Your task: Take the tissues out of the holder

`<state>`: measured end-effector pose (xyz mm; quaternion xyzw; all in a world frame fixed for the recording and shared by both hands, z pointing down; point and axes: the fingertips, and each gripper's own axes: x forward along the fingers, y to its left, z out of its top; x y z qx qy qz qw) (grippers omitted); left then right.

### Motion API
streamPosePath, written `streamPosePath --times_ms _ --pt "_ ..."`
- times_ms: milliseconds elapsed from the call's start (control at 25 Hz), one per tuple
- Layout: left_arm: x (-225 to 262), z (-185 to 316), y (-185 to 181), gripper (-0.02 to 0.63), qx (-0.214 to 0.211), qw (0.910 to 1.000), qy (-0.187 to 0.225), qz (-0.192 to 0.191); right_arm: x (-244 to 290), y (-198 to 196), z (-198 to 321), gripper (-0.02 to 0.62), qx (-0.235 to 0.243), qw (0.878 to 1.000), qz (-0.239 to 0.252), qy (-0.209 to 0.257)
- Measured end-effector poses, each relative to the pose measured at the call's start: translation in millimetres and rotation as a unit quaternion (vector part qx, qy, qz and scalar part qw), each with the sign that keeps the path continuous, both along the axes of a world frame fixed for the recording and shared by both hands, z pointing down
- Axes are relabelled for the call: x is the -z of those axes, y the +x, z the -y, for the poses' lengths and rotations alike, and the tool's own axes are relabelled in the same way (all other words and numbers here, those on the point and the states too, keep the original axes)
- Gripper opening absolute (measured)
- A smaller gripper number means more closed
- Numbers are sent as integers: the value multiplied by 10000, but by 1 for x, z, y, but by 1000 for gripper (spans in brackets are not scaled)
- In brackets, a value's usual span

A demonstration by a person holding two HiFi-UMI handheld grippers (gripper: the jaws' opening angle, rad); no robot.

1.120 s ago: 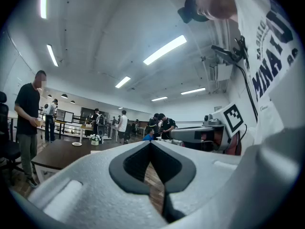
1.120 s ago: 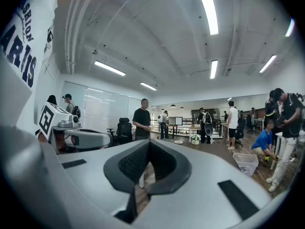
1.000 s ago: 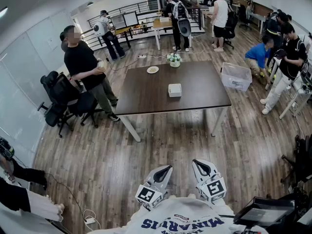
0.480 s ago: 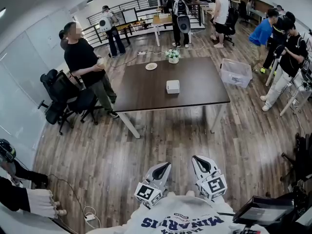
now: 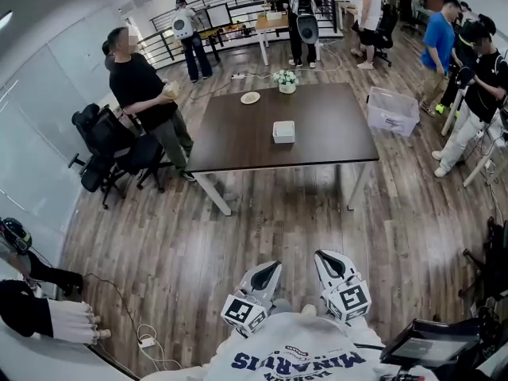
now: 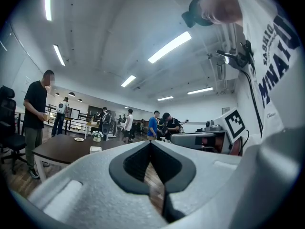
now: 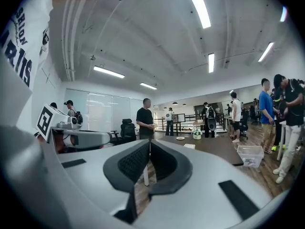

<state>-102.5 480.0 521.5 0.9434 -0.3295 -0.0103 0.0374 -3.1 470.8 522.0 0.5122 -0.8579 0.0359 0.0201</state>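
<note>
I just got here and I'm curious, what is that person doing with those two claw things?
A person holds a gripper in each hand. The left gripper and right gripper are both shut and empty. The tissue holder sits on the table across the floor, untouched.

Tissue holder (image 5: 283, 132) mid-table (image 5: 333, 137): too small in head view to tell if any tissue sticks out, tinier still in both gripper views. Plate (image 5: 250, 98) near table's far edge: contents unreadable. Flower pot (image 5: 286, 80) at far edge: detail lost. Hands behind left gripper (image 5: 273, 267) and right gripper (image 5: 321, 255) hidden under sweatshirt (image 5: 294, 348), which the bottom edge cuts. Screen (image 5: 429, 344) bottom right cropped. Person (image 5: 40, 320) bottom left mostly out of picture.
</note>
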Motion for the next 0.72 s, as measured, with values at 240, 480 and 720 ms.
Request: streamPosePath --times_ms 240,480,720 --pt "1 -3 18 5 -101 9998 -39 151 -5 15 6 11 60 9998 131 -101" --pt "0 17 25 5 -135 9997 -19 178 -11 25 20 11 -26 9998 132 -160" --pt "-2 45 34 5 -268 9996 -32 120 -16 36 45 11 -209 9995 69 -235"
